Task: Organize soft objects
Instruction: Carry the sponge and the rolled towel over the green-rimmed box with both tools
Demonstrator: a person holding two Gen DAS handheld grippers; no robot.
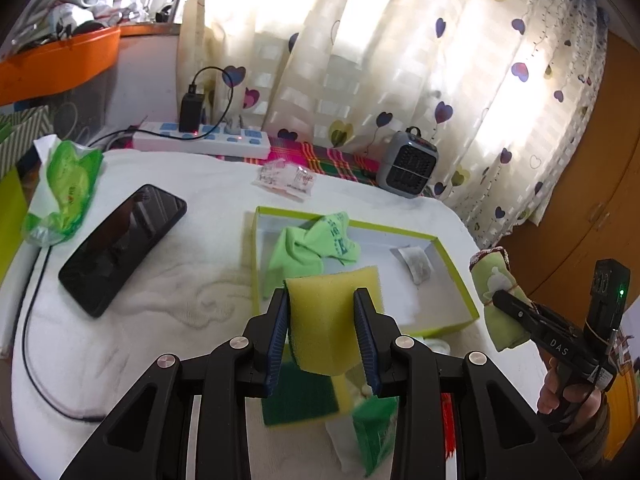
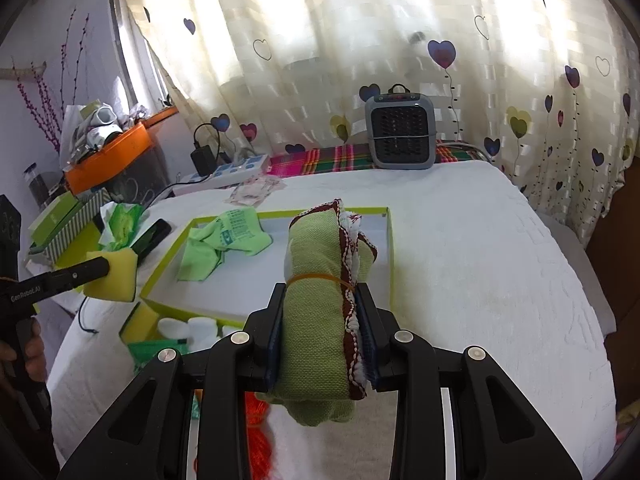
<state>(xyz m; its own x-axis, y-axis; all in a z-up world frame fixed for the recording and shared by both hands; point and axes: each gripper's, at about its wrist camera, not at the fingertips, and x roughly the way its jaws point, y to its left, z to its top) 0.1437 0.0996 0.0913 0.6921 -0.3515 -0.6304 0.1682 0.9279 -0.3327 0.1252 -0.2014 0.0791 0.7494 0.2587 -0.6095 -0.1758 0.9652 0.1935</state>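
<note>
Left gripper (image 1: pixel 322 332) first: its jaws are partway closed, squeezing a yellow sponge (image 1: pixel 334 316) that bulges between the pads, carried in the air just short of the near wall of the green-rimmed box (image 1: pixel 456 276). Right gripper (image 2: pixel 320 340), same story, jaws pinched partway on a rolled green cloth (image 2: pixel 320 304) bound with a rubber band (image 2: pixel 316 278), poised over the box's near right corner.

Inside the box a light green cloth (image 1: pixel 316 246) lies crumpled at the left end, a small white packet (image 1: pixel 416 262) at the right, open floor between them. Below the jaws, on the white bed cover (image 2: pixel 460 260), wait a second sponge (image 1: pixel 300 394) with its dark green scourer side up, some white pieces and a green packet, hard to make out.

Where could this slip? The sponge is gripped low and springs under pressure; ease off early and it could bounce on the rim and tumble back onto the cover. The roll hangs heavy below the jaws, so it may pivot and land half across the wall. Both loads seem aimed at the same gap, and the grippers could clash. The phone (image 1: pixel 120 248) lies clear to the left.
</note>
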